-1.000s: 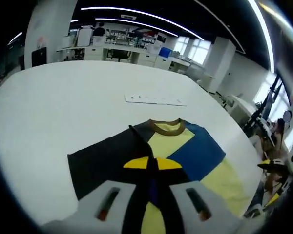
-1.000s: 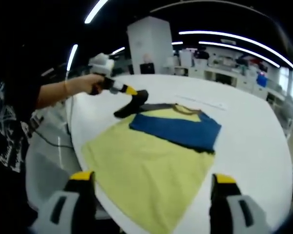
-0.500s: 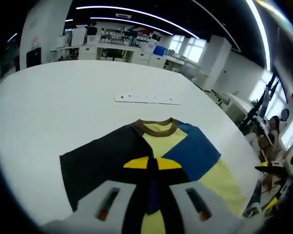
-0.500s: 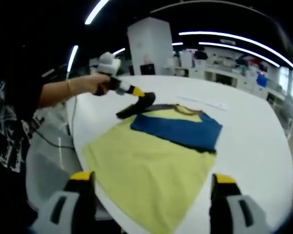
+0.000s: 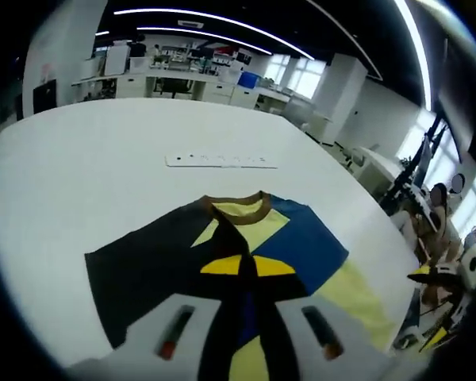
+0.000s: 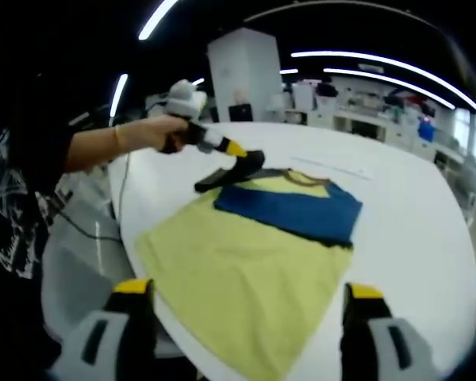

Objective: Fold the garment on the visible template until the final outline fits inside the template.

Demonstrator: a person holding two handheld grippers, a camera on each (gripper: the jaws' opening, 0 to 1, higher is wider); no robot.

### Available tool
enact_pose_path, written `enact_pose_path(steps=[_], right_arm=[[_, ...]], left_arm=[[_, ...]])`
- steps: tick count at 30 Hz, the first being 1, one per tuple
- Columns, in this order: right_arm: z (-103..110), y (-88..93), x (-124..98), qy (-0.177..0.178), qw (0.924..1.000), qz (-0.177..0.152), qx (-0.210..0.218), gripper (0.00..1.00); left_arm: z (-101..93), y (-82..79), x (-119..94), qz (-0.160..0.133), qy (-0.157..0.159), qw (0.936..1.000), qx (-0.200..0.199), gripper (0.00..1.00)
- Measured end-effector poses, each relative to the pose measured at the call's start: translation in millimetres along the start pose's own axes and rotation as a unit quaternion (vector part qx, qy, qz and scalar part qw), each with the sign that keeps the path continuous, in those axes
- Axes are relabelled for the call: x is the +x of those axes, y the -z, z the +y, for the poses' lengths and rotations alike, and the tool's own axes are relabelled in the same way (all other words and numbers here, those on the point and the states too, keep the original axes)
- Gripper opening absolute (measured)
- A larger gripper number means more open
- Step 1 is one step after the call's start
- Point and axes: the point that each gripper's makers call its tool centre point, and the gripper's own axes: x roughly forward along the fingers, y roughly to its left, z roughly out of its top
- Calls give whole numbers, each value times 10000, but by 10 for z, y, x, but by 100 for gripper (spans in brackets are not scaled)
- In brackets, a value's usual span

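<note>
White and round, the table [image 6: 428, 238] carries a yellow cotton T-shirt with blue and black sleeves [image 6: 246, 254], spread flat near its edge. Beyond the shirt's brown collar [image 5: 236, 208] lies a white strip [image 5: 220, 160]. The left gripper [image 6: 239, 154] is clenched on the black sleeve [image 5: 151, 262], lifted toward the collar, likely to fold it inward. The right gripper [image 6: 242, 313] hangs released over the hem, jaws wide apart, probably waiting.

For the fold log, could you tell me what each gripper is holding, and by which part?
The left gripper is shut on the garment's dark sleeve. The right gripper is open, holding nothing.
</note>
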Motion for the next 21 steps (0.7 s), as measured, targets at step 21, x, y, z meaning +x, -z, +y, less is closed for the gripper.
enact_pose_path(steps=[21], right_arm=[[34, -29, 35, -60, 10000, -6, -36, 99]], left_arm=[[-206, -8, 120, 33, 252, 9996, 80, 1]])
